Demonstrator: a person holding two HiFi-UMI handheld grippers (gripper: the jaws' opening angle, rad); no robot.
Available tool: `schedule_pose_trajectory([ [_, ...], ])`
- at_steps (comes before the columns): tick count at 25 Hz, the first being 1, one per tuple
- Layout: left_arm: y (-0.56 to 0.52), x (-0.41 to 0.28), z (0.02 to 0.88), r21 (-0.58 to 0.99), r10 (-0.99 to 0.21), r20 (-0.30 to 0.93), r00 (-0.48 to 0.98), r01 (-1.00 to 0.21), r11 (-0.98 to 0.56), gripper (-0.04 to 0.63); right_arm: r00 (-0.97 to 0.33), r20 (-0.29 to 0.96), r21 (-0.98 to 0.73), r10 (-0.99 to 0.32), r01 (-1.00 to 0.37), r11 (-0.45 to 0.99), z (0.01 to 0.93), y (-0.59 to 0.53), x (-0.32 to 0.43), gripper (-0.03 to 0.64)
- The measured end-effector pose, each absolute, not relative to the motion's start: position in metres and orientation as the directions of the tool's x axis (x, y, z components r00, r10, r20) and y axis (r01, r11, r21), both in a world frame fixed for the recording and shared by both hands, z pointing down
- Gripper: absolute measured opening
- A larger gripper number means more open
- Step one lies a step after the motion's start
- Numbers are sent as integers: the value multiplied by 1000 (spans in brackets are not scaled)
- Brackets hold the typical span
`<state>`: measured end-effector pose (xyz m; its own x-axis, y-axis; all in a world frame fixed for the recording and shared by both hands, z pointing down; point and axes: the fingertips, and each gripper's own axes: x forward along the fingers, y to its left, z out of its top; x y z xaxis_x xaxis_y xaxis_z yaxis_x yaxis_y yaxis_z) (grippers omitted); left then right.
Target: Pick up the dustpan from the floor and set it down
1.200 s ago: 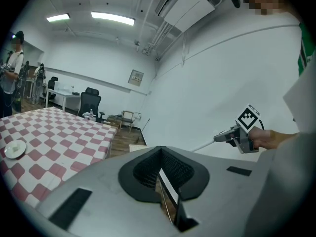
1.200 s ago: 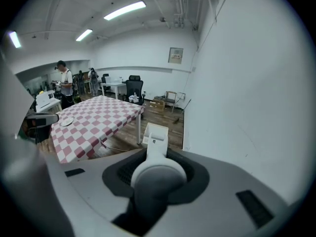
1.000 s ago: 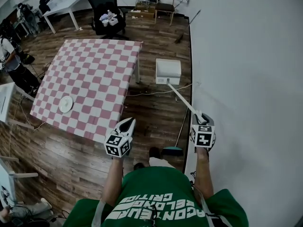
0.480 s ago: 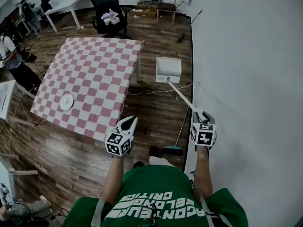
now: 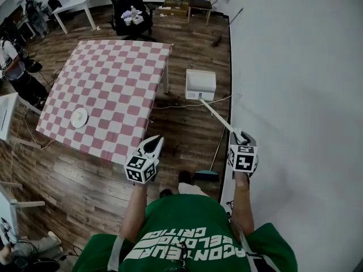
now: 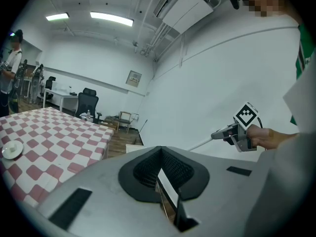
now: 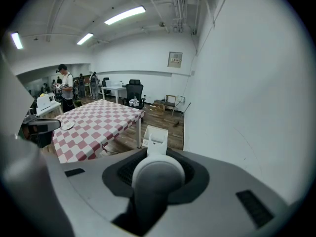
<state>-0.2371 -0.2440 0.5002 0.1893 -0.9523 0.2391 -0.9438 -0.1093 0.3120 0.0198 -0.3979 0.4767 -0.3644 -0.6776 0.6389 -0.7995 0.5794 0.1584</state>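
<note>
The white dustpan (image 5: 201,84) is a box-shaped pan on a long white handle (image 5: 218,117), low over the wood floor by the wall; whether it touches the floor I cannot tell. My right gripper (image 5: 243,136) is shut on the handle's top end, which fills the jaws in the right gripper view, with the pan (image 7: 154,137) beyond it. My left gripper (image 5: 154,143) hangs shut with nothing in it, left of the handle near the table's corner. From the left gripper view, the right gripper (image 6: 232,132) shows against the white wall.
A table with a red-checked cloth (image 5: 108,89) carries a white plate (image 5: 79,118). A teal broom head (image 5: 206,178) lies on the floor near the feet. A white wall (image 5: 295,95) is close on the right. A black office chair (image 5: 130,7) and a person (image 5: 14,67) stand farther off.
Only the head view has drifted a little. Both grippers and the dustpan keep their places.
</note>
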Motion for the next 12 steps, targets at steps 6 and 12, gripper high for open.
schedule_pose_trajectory([
  [6,-234,-239,503,318,-950,243,195,-941,-112,3,-352,657,159,-667,-800,579,484,-386,20,117],
  [12,-212,-239,513,338,-941,254,224,-932,-131,3,-328,675,159,-661,-810,565,493,-355,23,117],
])
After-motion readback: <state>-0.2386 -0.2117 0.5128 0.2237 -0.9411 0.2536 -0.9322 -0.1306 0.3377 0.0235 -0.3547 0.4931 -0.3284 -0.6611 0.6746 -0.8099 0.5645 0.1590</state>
